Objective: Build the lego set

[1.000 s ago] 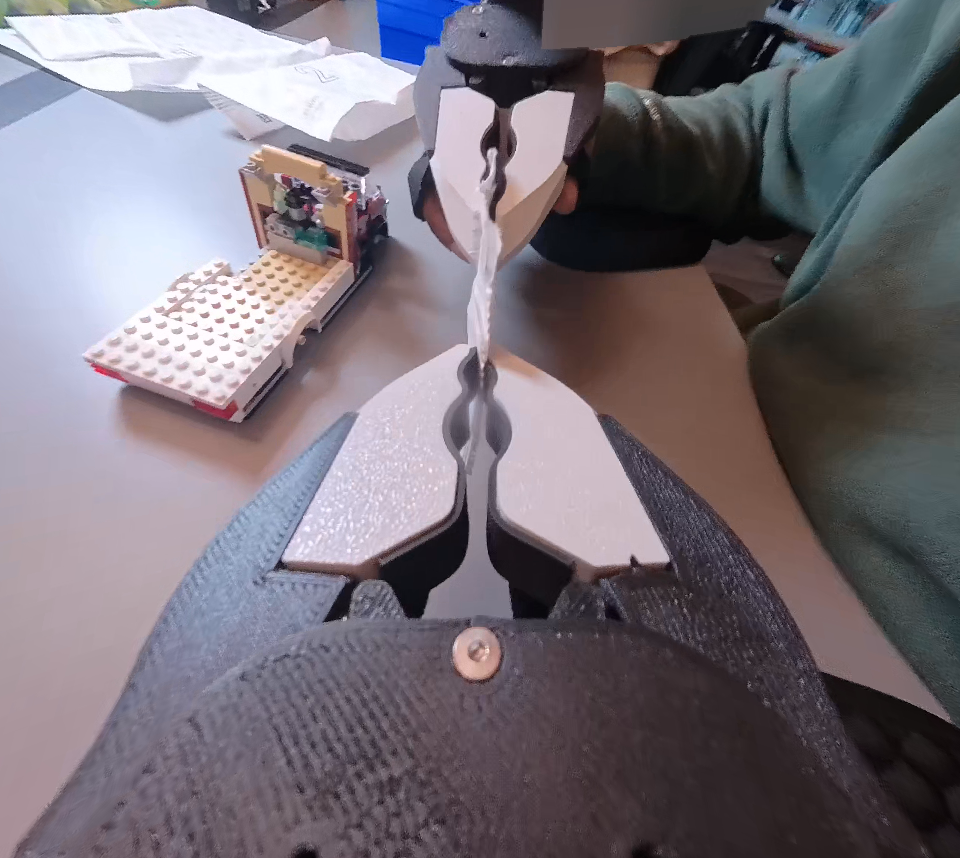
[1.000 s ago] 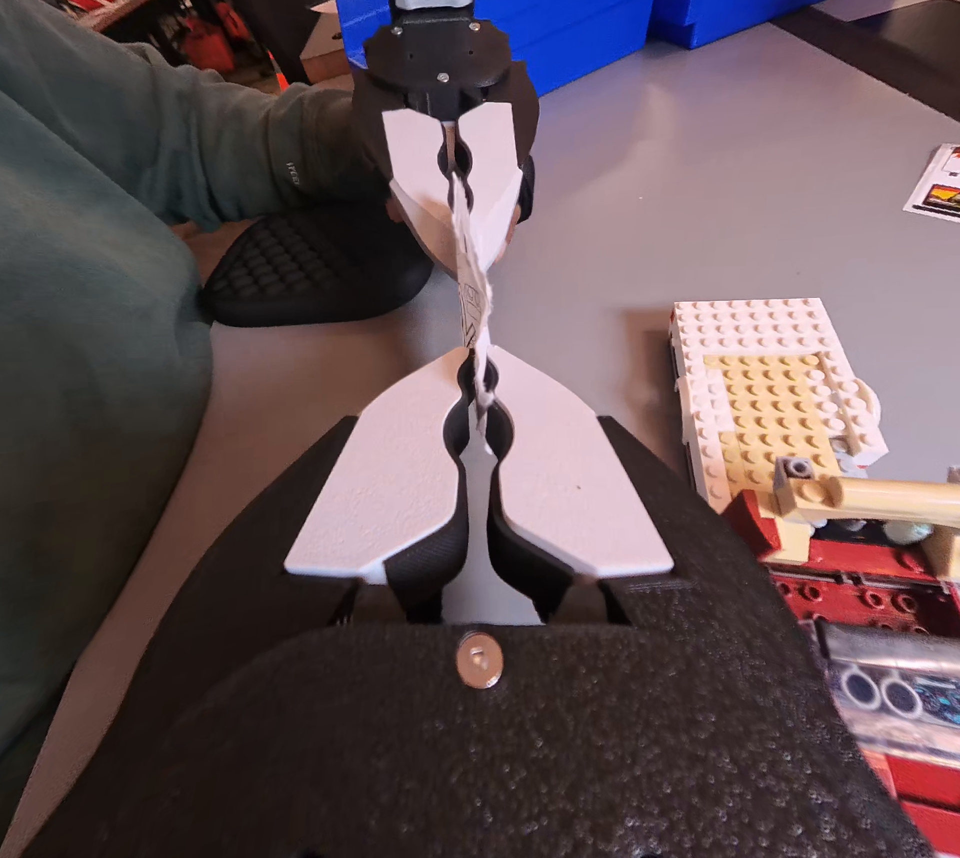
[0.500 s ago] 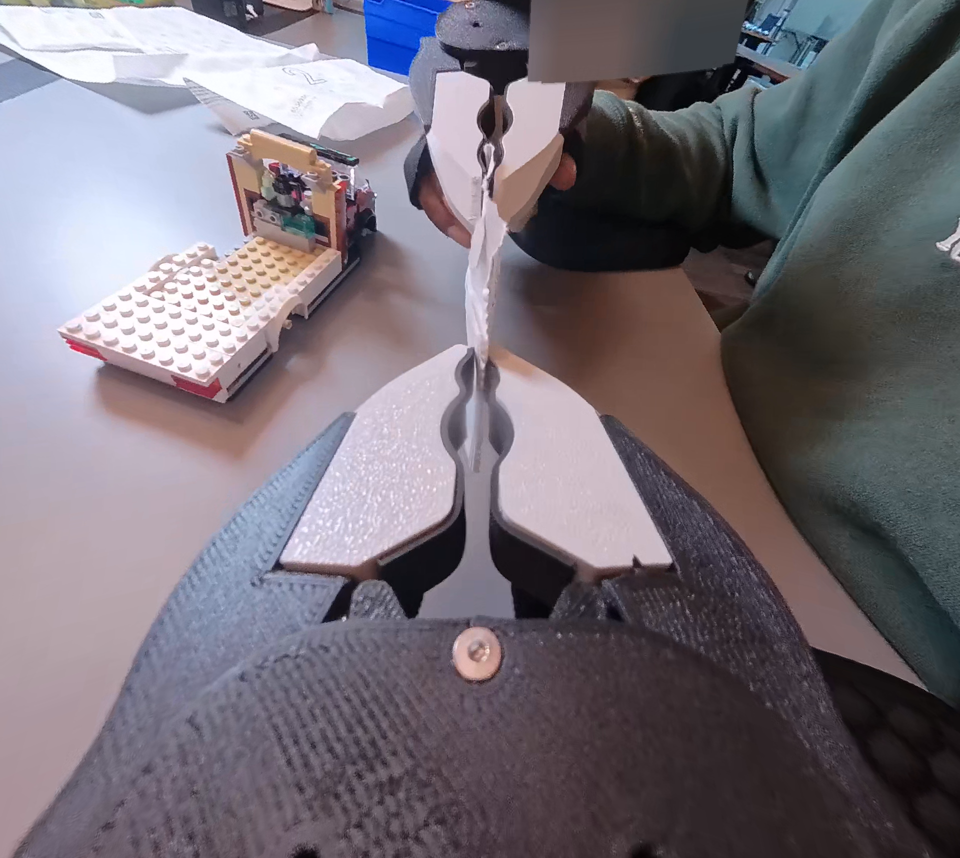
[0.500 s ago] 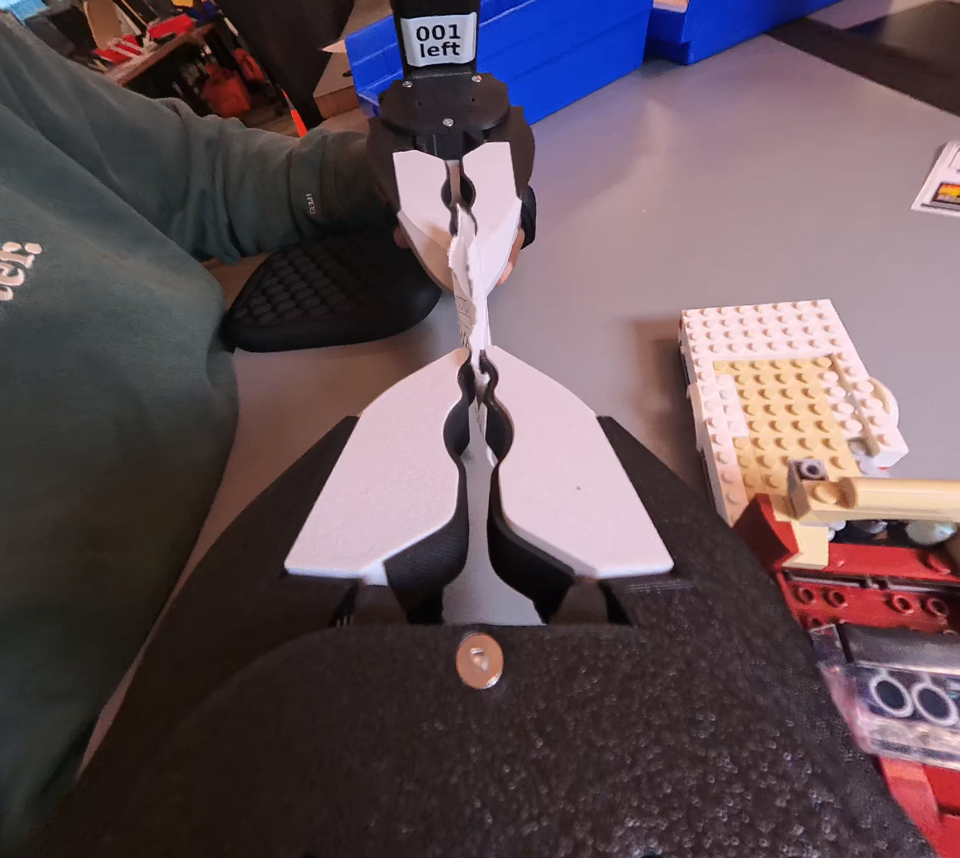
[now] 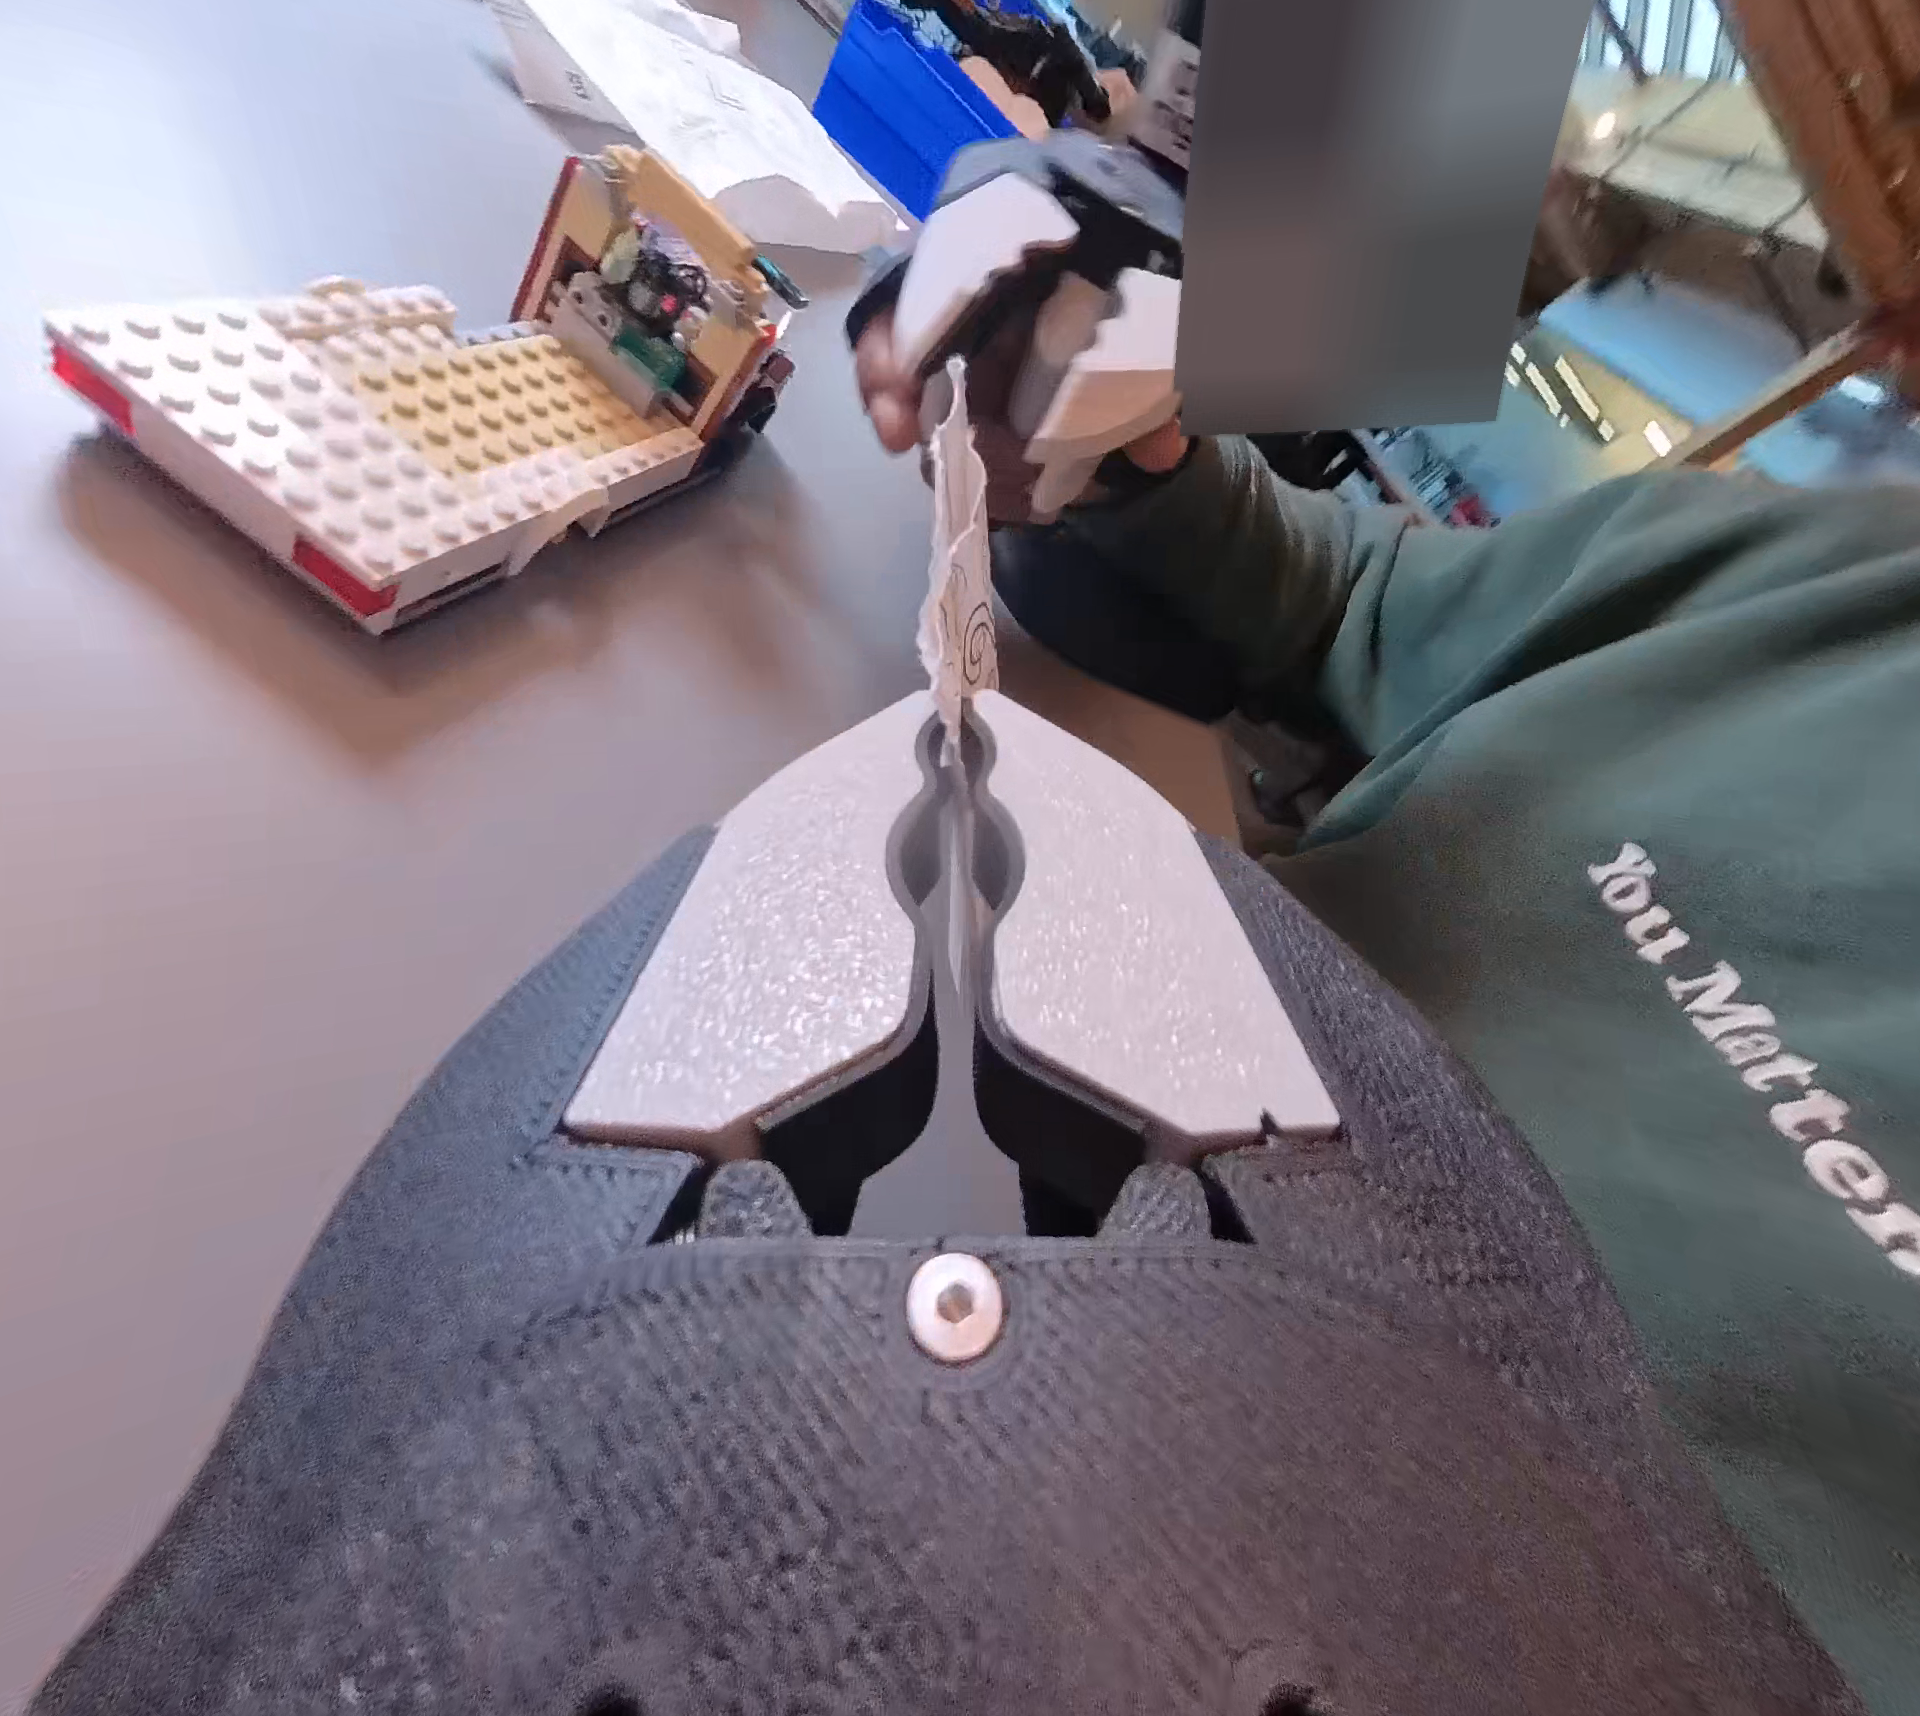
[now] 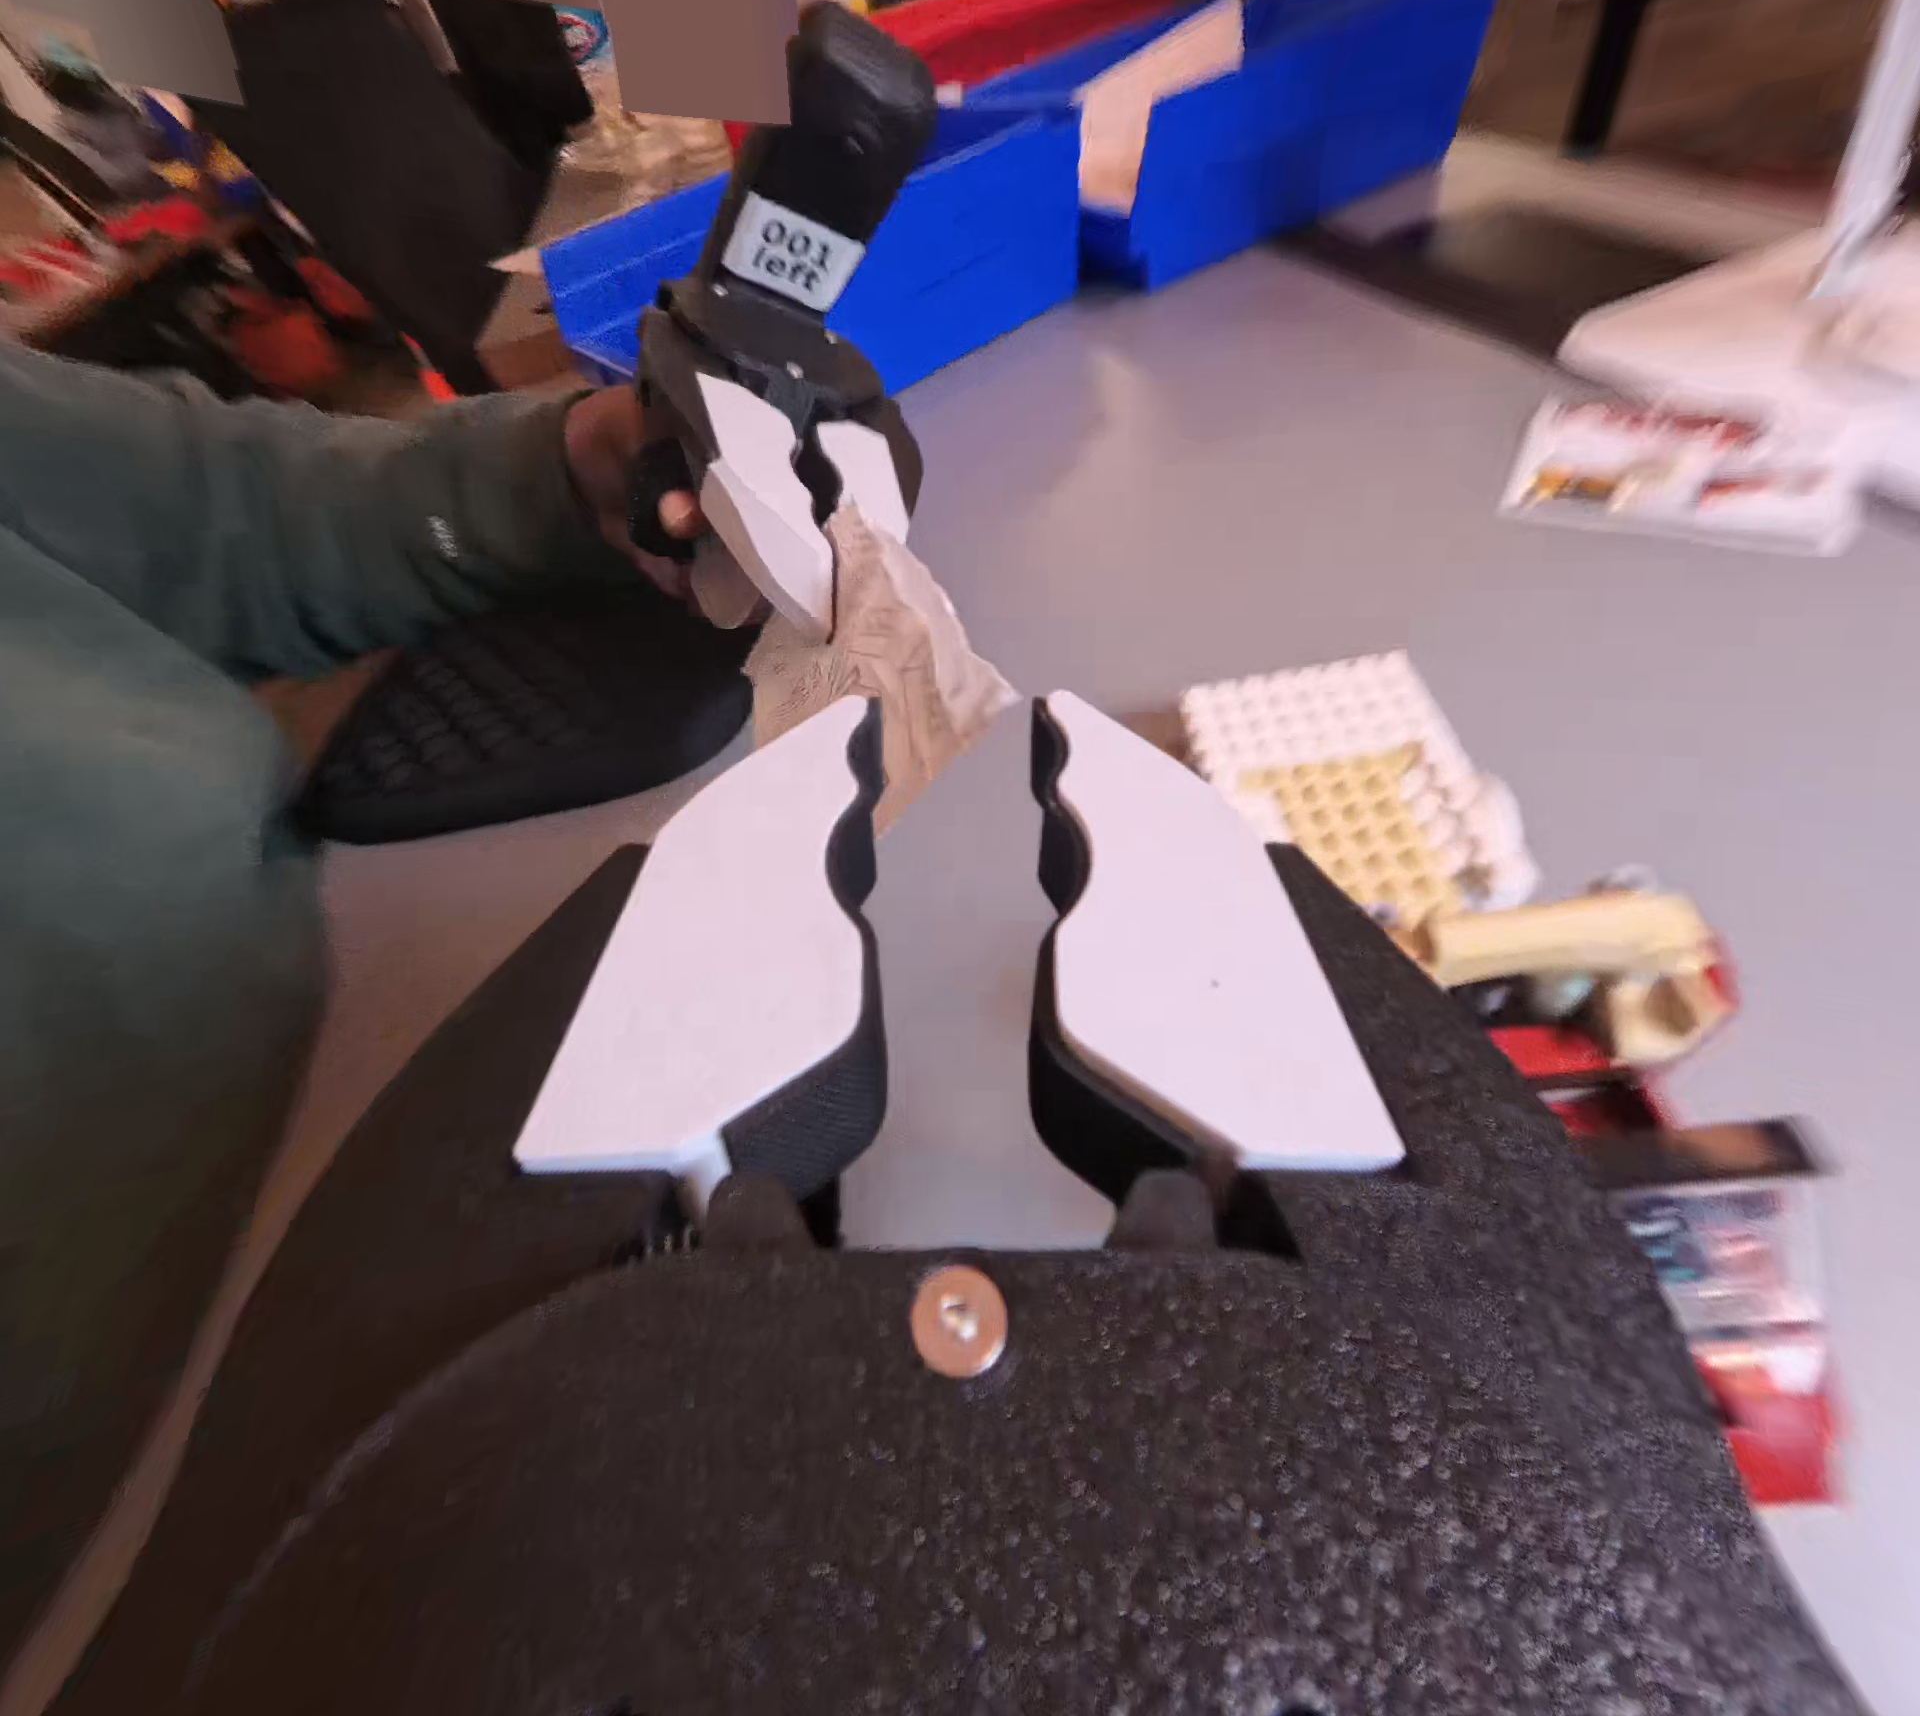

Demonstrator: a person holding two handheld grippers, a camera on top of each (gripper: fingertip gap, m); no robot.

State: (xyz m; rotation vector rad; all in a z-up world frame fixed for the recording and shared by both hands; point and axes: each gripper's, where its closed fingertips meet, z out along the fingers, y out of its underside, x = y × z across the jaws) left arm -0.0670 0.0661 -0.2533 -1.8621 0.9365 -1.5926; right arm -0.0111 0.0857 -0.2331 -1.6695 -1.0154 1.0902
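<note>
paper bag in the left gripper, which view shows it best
The right wrist view: the crumpled paper bag faces the camera broadside, hanging from the left gripper, though blurred. The left wrist view shows it only edge-on, a thin strip rising from the shut fingers.

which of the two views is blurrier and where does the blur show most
Right wrist view: blurrier, with motion smear on the blue bins, the lego build and the papers at right; its own right gripper stays sharp. Left wrist view: mostly crisp on the paper bag, softer toward the far background; wide-angle bending at the edges.
</note>
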